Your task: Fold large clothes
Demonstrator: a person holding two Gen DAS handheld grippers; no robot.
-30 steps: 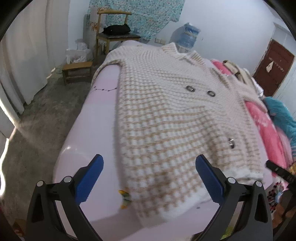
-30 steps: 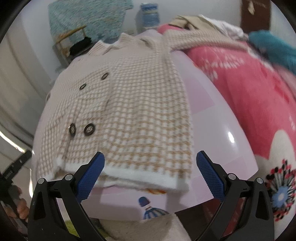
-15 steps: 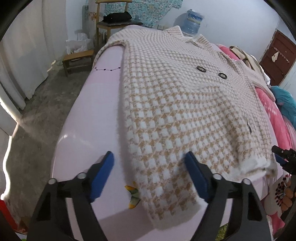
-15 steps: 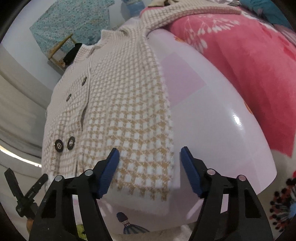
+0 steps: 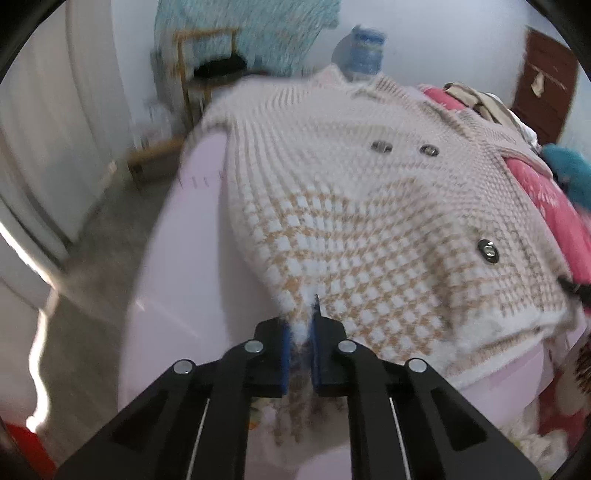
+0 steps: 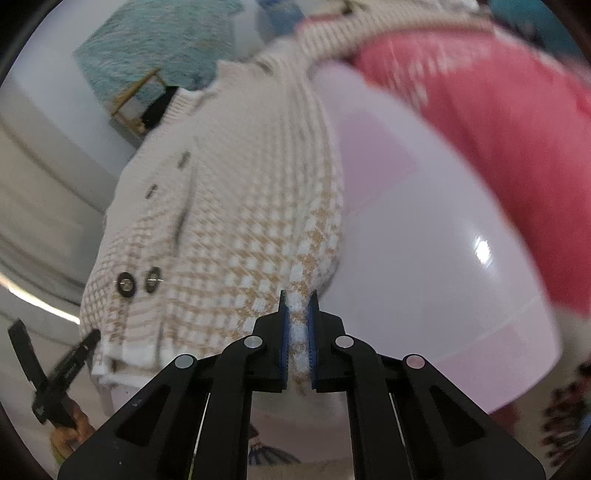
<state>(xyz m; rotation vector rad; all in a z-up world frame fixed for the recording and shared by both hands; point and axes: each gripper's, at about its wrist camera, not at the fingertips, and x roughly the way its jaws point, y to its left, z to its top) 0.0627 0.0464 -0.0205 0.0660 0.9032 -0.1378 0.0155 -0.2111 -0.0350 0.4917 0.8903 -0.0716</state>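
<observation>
Fingers of the left gripper are clamped on the white hem of a tan-and-white checked cardigan, pinching its lower left corner at the bottom centre of the left wrist view; fingers of the right gripper are likewise closed on the hem's other corner, low in the middle of the right wrist view. Both pairs of blue pads hold knit fabric between them. Spread front side up on a pale pink bed, the cardigan runs lengthwise away from both cameras, hem nearest and collar toward the top of each frame, with dark buttons showing down its front. One sleeve stretches toward the upper right of the right wrist view, across a pink blanket. Beyond the collar in the left wrist view, a wooden chair stands at upper left before a turquoise cloth hung on the wall, a water bottle just right of it, and a dark brown door at far right
</observation>
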